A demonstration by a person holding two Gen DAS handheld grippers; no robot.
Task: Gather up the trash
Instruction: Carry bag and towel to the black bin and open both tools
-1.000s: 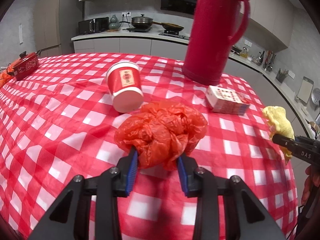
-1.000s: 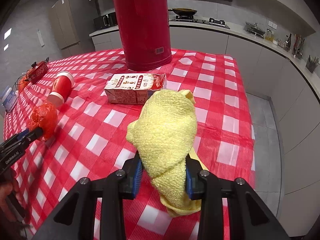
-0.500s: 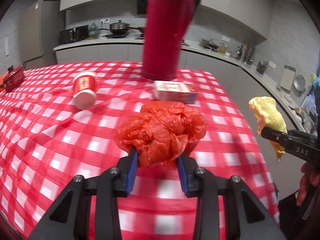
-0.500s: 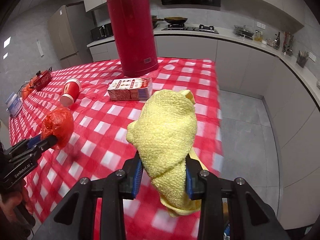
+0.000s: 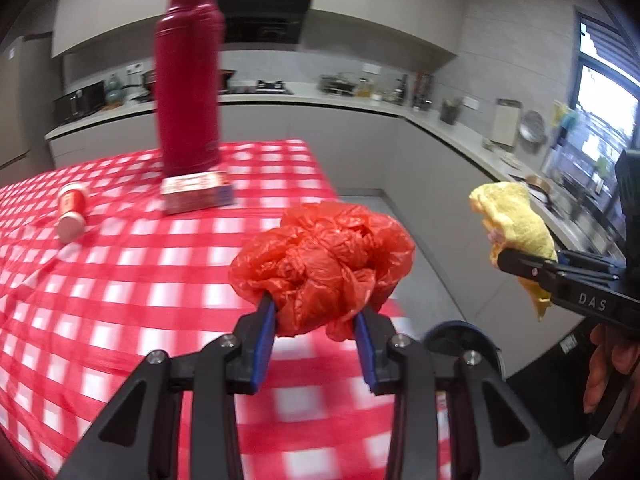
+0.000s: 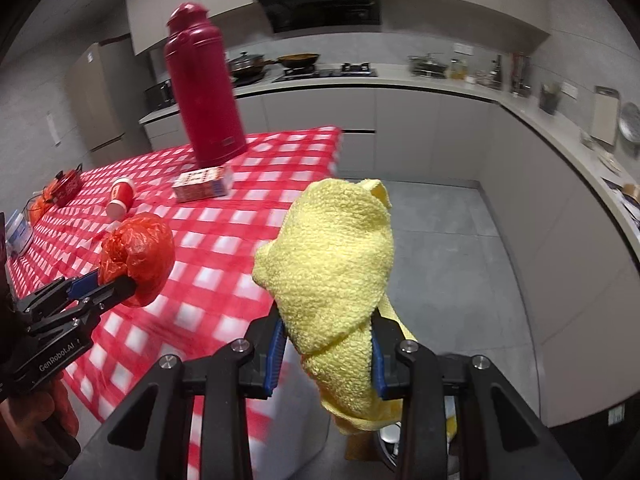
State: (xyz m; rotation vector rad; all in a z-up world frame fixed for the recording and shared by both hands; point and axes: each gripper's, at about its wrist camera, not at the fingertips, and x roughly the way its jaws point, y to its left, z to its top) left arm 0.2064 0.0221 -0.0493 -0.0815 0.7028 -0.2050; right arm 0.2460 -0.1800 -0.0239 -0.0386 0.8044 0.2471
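My left gripper [image 5: 316, 334] is clamped on a crumpled red plastic bag [image 5: 322, 266], held in the air over the edge of the red-and-white checked desk [image 5: 120, 280]. My right gripper [image 6: 326, 354] pinches a bunched yellow terry cloth [image 6: 332, 276] out past the desk, above the grey floor. I judge this the carry to a bin: both grips should stay firm until each load hangs over the opening.

The left view alone shows a dark blue round rim [image 5: 460, 334] low behind my fingers, possibly that bin. The right view alone shows something pale below the cloth; I cannot tell what.
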